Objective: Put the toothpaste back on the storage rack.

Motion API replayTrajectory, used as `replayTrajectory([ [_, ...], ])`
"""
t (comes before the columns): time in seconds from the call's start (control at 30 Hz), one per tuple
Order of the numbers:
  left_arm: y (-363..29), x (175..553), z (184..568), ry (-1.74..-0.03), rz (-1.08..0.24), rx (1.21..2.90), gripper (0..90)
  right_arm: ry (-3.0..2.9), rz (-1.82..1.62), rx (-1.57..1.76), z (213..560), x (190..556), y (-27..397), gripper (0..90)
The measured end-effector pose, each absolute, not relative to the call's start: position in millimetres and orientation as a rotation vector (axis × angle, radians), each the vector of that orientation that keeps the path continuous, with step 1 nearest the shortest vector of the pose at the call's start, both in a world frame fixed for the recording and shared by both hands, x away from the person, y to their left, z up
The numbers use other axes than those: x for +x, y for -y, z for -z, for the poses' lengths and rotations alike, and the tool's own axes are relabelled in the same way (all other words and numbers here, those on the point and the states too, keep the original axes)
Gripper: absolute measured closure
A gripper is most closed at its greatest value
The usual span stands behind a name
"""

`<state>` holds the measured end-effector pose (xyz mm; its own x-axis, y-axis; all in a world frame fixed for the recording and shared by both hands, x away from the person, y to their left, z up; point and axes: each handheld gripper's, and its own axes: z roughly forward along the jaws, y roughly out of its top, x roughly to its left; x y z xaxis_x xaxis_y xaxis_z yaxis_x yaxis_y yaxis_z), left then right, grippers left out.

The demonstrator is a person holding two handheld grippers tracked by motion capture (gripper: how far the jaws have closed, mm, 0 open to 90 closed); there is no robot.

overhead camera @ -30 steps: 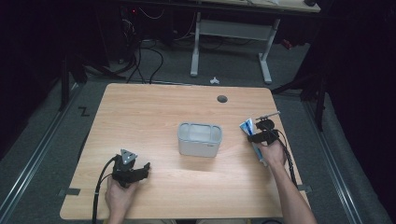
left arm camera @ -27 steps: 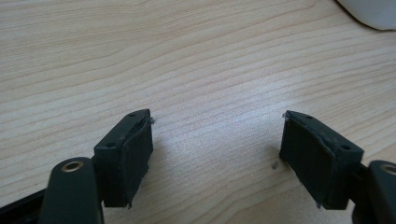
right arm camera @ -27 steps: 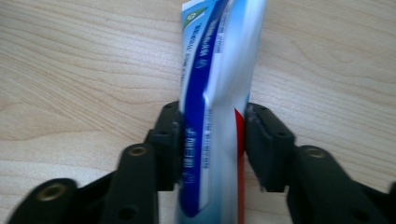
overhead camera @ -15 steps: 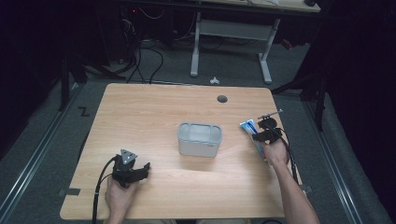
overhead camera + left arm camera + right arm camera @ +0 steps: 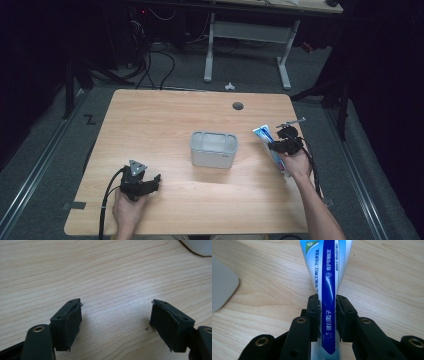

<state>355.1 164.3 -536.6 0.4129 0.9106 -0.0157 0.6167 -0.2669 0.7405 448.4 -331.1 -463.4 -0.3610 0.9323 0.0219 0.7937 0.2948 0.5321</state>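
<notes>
A blue and white toothpaste tube (image 5: 263, 135) lies on the right side of the wooden table (image 5: 165, 125). My right gripper (image 5: 275, 146) is shut on it. In the right gripper view the pads (image 5: 315, 315) press both sides of the tube (image 5: 329, 277), whose flat end points away from me. My left gripper (image 5: 156, 181) rests near the table's front left, held by a hand. In the left gripper view it (image 5: 116, 315) stands open over bare wood with nothing between the jaws.
A grey rounded container (image 5: 214, 149) stands at the middle of the table, between the two grippers; its corner shows in the left gripper view (image 5: 200, 246). A cable hole (image 5: 238, 106) lies at the back. Another desk's legs (image 5: 210, 50) stand beyond the table.
The right gripper has shifted slightly along the toothpaste tube and now grips it. The left hand and gripper have not moved.
</notes>
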Motion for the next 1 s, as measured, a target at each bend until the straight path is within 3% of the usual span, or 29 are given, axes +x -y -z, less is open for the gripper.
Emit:
replayTrajectory([
  [1.0, -164.2, 355.1, 536.6, -1.293, -0.555, 1.992, 25.6, -2.293, -0.904, 1.445, 432.8, 428.9, 325.2, 75.9],
])
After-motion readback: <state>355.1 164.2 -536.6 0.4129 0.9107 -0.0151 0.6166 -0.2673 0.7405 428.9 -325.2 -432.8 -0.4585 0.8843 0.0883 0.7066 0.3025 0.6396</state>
